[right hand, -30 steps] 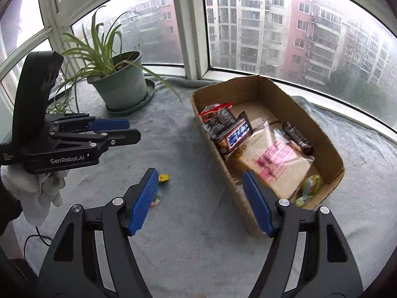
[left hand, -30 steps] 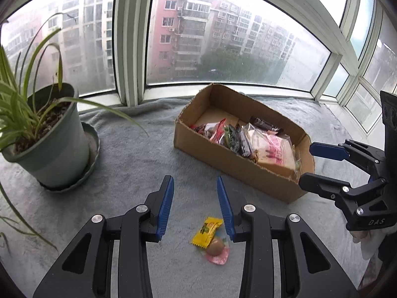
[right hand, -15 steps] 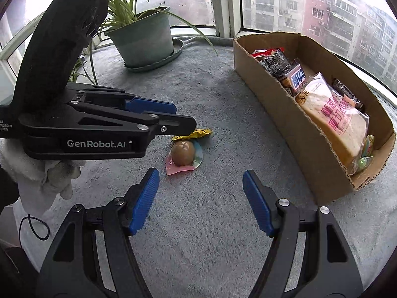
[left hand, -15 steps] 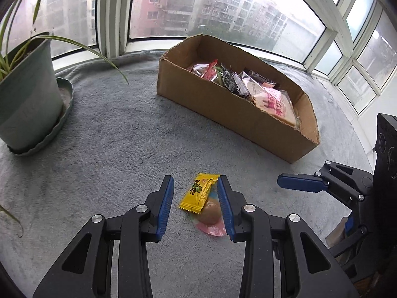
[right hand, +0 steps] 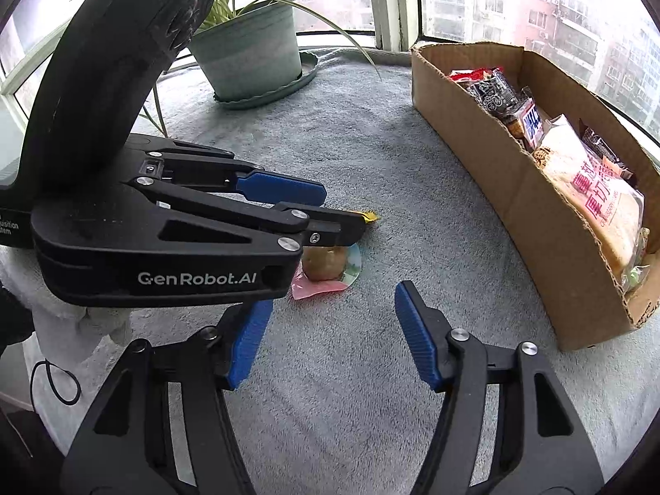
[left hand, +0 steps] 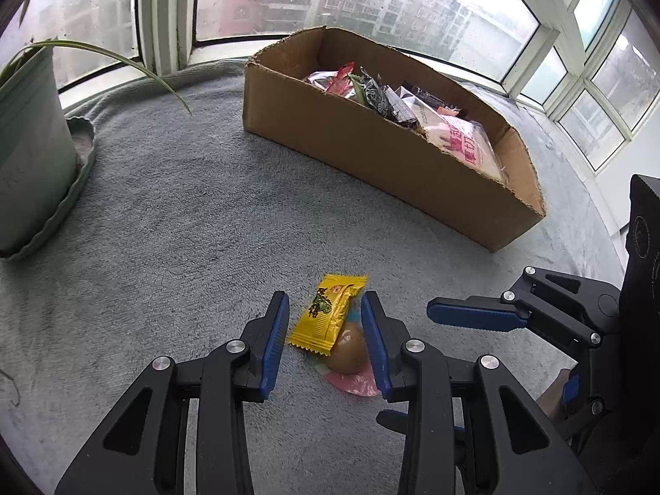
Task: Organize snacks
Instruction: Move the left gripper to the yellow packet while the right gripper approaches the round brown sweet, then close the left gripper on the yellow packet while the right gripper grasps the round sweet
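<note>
A yellow snack packet lies on the grey carpet, overlapping a brown egg-shaped snack in a pink-edged clear wrapper. My left gripper is low over them and open, with the yellow packet between its blue pads; no pad visibly presses on it. In the right wrist view the egg snack lies just ahead of my right gripper, whose jaws are closing with nothing between them. The left gripper hides most of the yellow packet there. A cardboard box of snacks stands beyond.
A potted plant in a green pot on a saucer stands by the window at the far left. The box holds several wrapped snacks, including a bread bag. A finger of the right gripper reaches in close beside the left one.
Both grippers have dropped toward the carpet and come close together. The yellow packet now lies between the left pads. The right jaws have narrowed.
</note>
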Available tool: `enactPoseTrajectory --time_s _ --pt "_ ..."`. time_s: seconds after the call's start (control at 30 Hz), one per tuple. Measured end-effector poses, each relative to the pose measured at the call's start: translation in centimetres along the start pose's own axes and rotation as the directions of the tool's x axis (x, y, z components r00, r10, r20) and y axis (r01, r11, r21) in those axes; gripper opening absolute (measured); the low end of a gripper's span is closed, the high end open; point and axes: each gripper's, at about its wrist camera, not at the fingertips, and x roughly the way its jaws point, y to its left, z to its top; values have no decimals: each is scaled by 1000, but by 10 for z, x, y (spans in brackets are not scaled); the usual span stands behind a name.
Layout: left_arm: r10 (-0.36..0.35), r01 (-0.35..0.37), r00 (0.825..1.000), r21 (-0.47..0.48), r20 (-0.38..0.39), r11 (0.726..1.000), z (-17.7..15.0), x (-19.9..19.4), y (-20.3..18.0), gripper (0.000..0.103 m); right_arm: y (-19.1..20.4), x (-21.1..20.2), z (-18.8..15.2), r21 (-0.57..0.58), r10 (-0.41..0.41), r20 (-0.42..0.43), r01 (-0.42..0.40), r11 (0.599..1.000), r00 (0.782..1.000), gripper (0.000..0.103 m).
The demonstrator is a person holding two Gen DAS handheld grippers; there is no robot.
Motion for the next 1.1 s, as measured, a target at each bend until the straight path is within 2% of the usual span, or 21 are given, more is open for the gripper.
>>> enactPoseTrajectory --time_s 0.13,0.23,0.53,0.8,0.87,0.97,1.1 --pt "-15 15 1000 -10 -5 1000 0 2 2 34 -1 3 1 2 -10 -3 10 1000 1000 63" --pt "-12 12 1000 -1 -8 1000 -1 2 1 30 -2 7 1 7 -11 -7 11 1000 1000 62" --pt "-3 3 1000 -12 2 1000 0 4 6 25 2 16 3 -13 -8 -19 8 1000 1000 62" --pt "3 -3 1000 -10 29 1000 3 6 4 13 3 17 4 -15 -20 -11 19 1000 1000 61" --pt "-3 4 999 -35 37 999 3 4 10 10 1 16 6 -3 -13 -4 13 1000 1000 51" --pt "-25 29 999 -91 45 995 1 1 23 10 0 17 8 -2 -8 -4 8 1000 1000 48" --pt "-18 24 998 -112 52 993 -1 -2 30 10 2 21 11 -23 -12 -14 11 1000 1000 45"
